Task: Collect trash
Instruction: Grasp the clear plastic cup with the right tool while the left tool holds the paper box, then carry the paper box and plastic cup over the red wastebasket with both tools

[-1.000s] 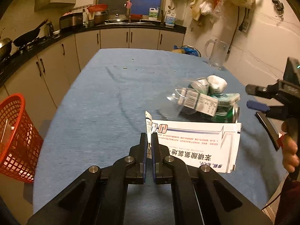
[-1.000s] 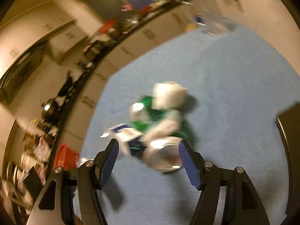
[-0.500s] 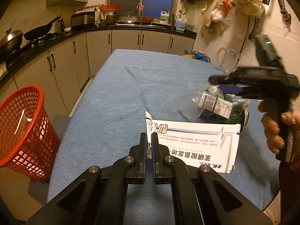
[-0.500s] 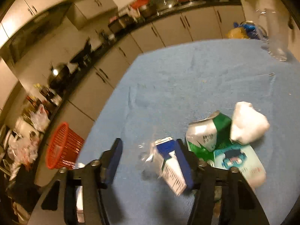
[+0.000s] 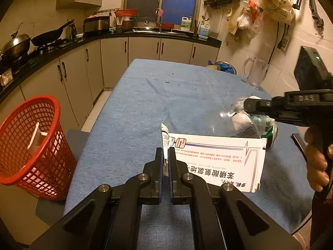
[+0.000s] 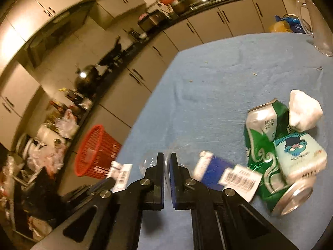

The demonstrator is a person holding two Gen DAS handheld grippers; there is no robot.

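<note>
The left gripper (image 5: 165, 158) had its fingers pinched on the flap of a flattened white medicine box (image 5: 220, 162) lying on the blue worktop (image 5: 166, 104). The right gripper (image 6: 167, 162) was clamped on a crumpled clear plastic bottle (image 6: 229, 175); only its view showed the green can (image 6: 268, 162) and white wad (image 6: 301, 112) plainly. The red basket (image 5: 31, 145) stood on the floor beyond.

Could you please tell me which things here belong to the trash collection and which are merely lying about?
Belongs to the job:
white medicine box
clear plastic bottle
crushed green can
crumpled tissue
small carton
red basket

Just lying about:
glass pitcher
wok
hanging bags
</note>
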